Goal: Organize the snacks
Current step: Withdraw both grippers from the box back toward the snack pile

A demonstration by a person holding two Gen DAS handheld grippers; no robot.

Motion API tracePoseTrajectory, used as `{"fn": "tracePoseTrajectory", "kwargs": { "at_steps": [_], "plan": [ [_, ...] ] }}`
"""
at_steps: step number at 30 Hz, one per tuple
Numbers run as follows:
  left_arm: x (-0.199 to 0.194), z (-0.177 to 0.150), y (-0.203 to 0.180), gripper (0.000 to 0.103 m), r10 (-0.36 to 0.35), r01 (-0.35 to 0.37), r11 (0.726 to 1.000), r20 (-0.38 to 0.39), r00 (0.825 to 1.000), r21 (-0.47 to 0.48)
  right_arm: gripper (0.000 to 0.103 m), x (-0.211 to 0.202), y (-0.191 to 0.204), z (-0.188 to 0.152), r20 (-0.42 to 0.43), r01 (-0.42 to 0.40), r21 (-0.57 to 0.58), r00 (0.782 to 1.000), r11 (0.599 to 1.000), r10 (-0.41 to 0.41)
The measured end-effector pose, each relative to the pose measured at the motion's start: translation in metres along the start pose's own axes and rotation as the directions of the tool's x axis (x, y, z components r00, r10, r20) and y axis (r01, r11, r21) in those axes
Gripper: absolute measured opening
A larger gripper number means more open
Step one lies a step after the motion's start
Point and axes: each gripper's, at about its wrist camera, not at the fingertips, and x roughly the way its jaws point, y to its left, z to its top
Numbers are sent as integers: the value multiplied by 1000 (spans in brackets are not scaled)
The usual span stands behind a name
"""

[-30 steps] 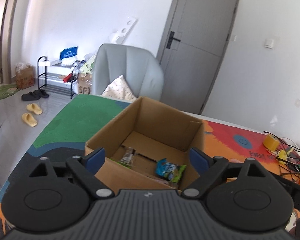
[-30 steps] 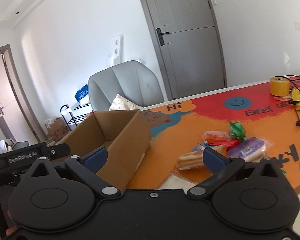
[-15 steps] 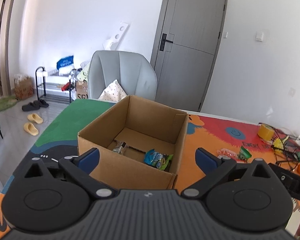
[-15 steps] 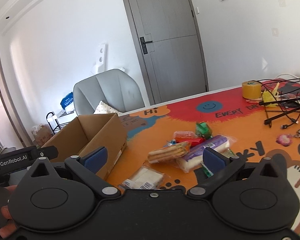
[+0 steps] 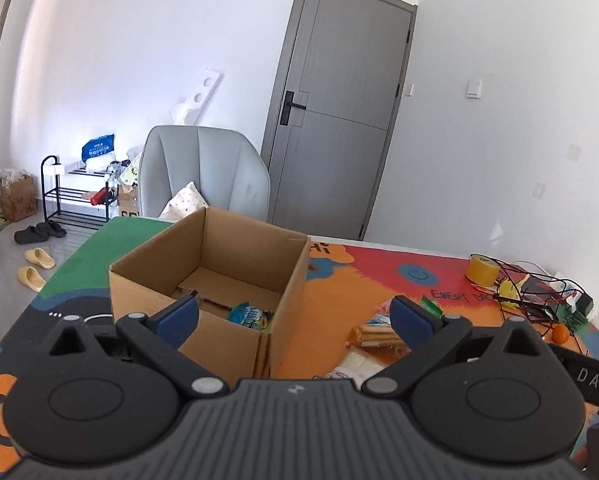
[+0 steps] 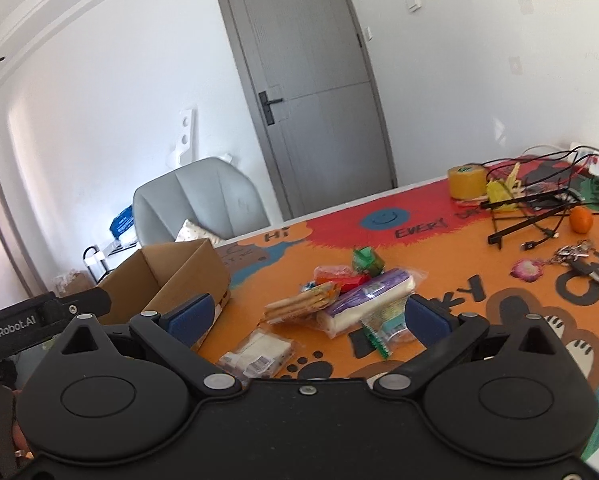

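Observation:
An open cardboard box (image 5: 287,280) stands on the colourful mat; a blue-green snack bag (image 5: 250,315) and a small clear packet (image 5: 187,292) lie inside. It also shows in the right wrist view (image 6: 195,268). My left gripper (image 5: 295,314) is open and empty, above and in front of the box. My right gripper (image 6: 305,314) is open and empty above a pile of snacks: a cracker pack (image 6: 303,307), a purple-white pack (image 6: 373,296), a red pack (image 6: 339,278), a green packet (image 6: 367,260), a white wrapped pack (image 6: 259,354).
A yellow tape roll (image 6: 466,182), tangled cables (image 6: 539,200), an orange (image 6: 581,220) and keys (image 6: 575,252) lie at the table's right. A grey chair (image 5: 207,176) stands behind the table's far edge. A shoe rack (image 5: 75,196) stands on the floor at left.
Both grippers have swung to the right and drawn back. The box has shifted left in both views and the snack pile has come between the right gripper's fingers.

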Motion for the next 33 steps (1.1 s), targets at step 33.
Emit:
{"fn": "tracePoseTrajectory", "kwargs": {
  "at_steps": [33],
  "plan": [
    [35,-42,-61,99,-28,41,990,-96,995,136,103,18,-61,-28,-46,93,37,995,995,-91]
  ]
}}
